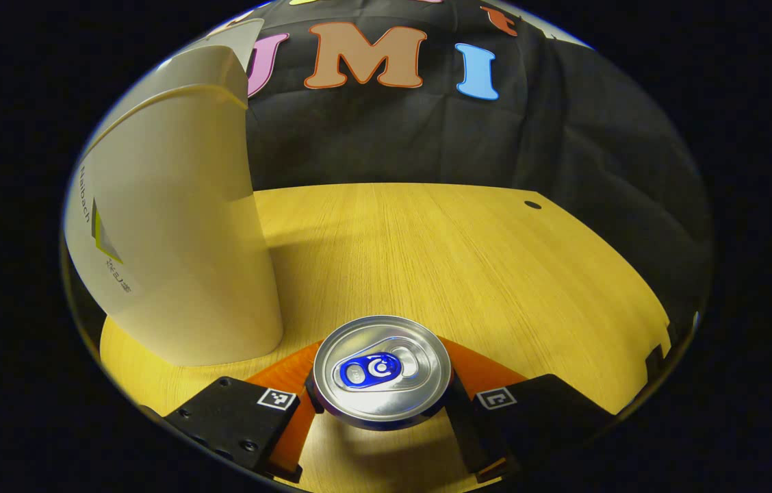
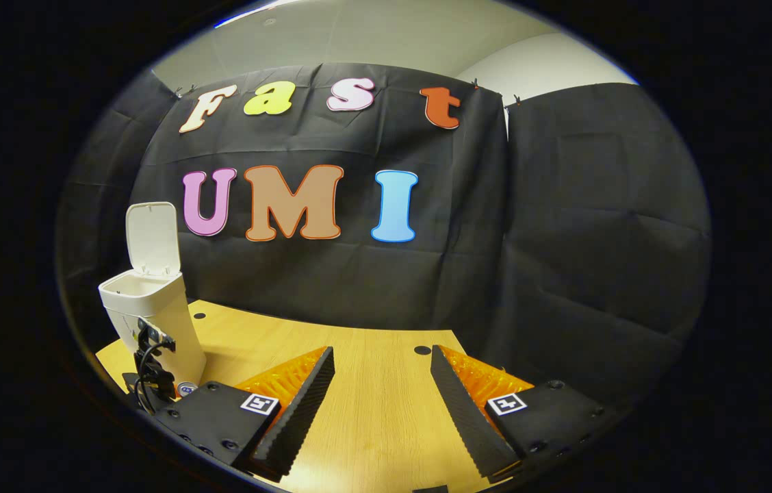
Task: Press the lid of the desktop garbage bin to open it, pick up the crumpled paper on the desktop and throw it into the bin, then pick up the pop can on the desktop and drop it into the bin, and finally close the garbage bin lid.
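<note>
- I judge the step in hand to be the pop can [image 1: 382, 370]: in the left gripper view it sits at the bottom centre of the frame, top facing the camera, between the left gripper [image 1: 382, 397] fingers.
- The jaws stand about as far apart as the can is wide, with a finger at each flank. They look to be touching or nearly touching its sides; I read it as gripped, though I cannot be sure how firmly they press.
- The garbage bin [image 1: 174, 226] fills the left side of that view, just beside the can on the wooden desktop [image 1: 441, 260].
- In the right gripper view the same bin [image 2: 153, 322] shows at the left of the frame with its lid [image 2: 151, 238] standing up open, so the mouth is ready. The crumpled paper I do not find on the desktop, so I take it that part is done.
- To do this well I would check the squeeze is firm and even, lift straight up until the can's base clears the bin's rim, carry it over the open mouth, and only then release.
- A can is smooth and round, so a light or off-centre grip could let it slip or twist.
- The right gripper [image 2: 382, 390] has its fingers wide apart, holding nothing, over bare desktop at the bottom of its own view.
</note>
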A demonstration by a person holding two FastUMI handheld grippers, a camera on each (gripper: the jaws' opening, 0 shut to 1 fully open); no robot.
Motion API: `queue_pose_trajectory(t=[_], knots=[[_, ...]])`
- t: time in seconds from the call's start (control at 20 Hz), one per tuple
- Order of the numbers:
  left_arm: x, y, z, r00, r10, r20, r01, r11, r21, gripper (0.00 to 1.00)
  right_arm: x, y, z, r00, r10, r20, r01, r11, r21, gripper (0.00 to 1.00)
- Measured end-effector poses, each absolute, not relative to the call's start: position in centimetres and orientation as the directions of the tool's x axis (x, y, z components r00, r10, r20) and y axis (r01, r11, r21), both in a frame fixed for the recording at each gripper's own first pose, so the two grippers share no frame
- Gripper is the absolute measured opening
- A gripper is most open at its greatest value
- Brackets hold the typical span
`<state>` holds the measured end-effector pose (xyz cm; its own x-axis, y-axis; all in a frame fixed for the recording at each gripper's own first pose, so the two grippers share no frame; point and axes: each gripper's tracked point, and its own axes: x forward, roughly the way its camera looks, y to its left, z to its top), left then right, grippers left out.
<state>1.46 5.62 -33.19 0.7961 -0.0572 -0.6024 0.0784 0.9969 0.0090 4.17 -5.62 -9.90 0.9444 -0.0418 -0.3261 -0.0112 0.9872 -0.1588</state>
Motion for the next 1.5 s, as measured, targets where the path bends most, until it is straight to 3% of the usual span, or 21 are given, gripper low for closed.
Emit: queue_pose_trajectory(t=[0.25, 0.5, 0.95, 1.1, 1.25, 1.5], knots=[[4.1, 4.5, -24.8, 0.885, -0.103, -0.455, 0.116, 0.993, 0.002, 0.8, 4.1, -5.0, -9.5, 0.951, -0.016, -0.308, -0.031, 0.989, -0.145, 0.95], [6.4, 2.9, -13.7, 0.961, -0.152, -0.233, 0.162, 0.986, 0.026, 0.78, 4.2, -4.2, -9.3, 0.956, 0.016, -0.292, -0.052, 0.992, -0.116, 0.95], [8.2, 7.0, -0.7, 0.996, -0.085, 0.009, 0.084, 0.991, 0.099, 0.77, 4.2, -4.5, -9.2, 0.962, 0.021, -0.273, -0.041, 0.997, -0.07, 0.95], [8.9, 10.5, 1.0, 0.999, -0.012, 0.044, 0.006, 0.99, 0.142, 0.77, 4.1, -4.8, -9.6, 0.96, 0.019, -0.28, -0.04, 0.997, -0.067, 0.92], [9.5, 14.7, 0.8, 0.996, 0.082, 0.032, -0.086, 0.986, 0.143, 0.77, 3.9, -4.8, -10.0, 0.957, 0.02, -0.291, -0.04, 0.997, -0.064, 0.98], [9.6, 21.5, -4.1, 0.96, 0.252, -0.122, -0.237, 0.963, 0.125, 0.78, 4.1, -4.7, -10.3, 0.954, 0.021, -0.299, -0.044, 0.996, -0.073, 0.95]])
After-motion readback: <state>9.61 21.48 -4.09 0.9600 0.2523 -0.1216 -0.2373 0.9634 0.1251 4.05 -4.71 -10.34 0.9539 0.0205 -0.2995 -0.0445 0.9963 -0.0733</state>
